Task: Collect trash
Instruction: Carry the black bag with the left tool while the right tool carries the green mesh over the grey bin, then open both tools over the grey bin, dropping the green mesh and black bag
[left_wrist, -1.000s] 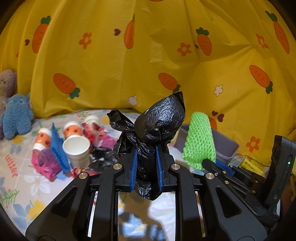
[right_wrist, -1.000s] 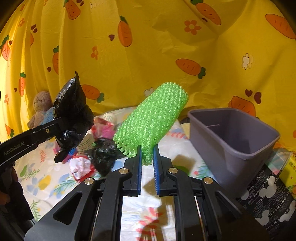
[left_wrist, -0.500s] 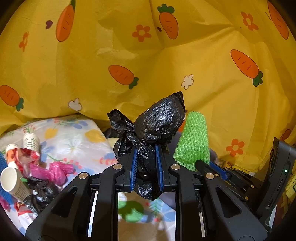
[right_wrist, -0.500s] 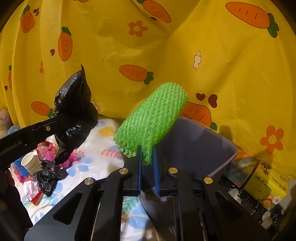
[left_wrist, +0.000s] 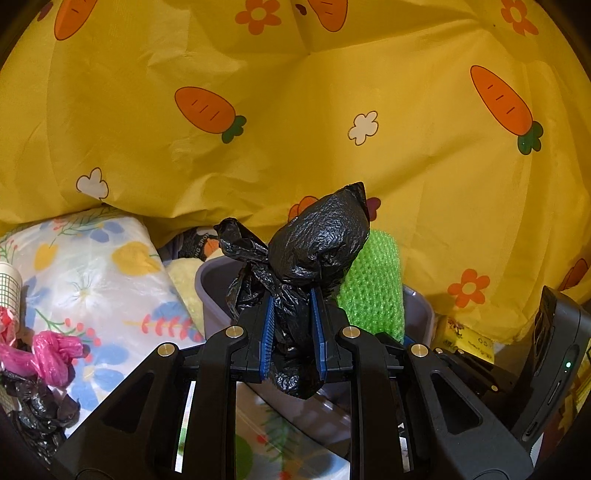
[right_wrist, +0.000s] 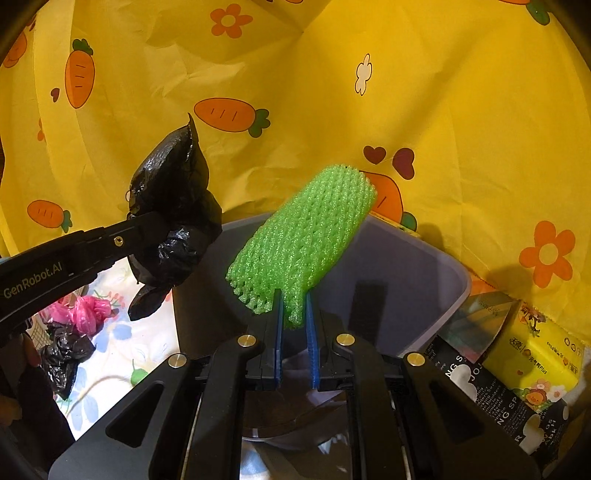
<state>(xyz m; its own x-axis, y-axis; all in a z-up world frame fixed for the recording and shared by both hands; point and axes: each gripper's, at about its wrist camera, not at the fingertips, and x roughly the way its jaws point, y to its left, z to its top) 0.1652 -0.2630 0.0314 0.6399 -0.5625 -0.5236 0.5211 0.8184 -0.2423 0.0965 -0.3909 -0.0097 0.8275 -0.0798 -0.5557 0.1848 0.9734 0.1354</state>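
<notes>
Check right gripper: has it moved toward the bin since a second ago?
Yes. The right gripper, shut on the green foam net, has swung right to the grey bin; the net now hangs over its opening.

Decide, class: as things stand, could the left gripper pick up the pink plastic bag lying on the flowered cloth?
Probably not yet. The left gripper is shut on a black plastic bag above the grey bin, so its jaws are full. The pink plastic bag lies off to its left, uncovered, reachable after the drop.

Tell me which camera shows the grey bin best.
The right wrist view: the grey bin shows its open mouth, inner walls and far rim. In the left wrist view the bin is mostly hidden behind the black bag and green foam net.
</notes>
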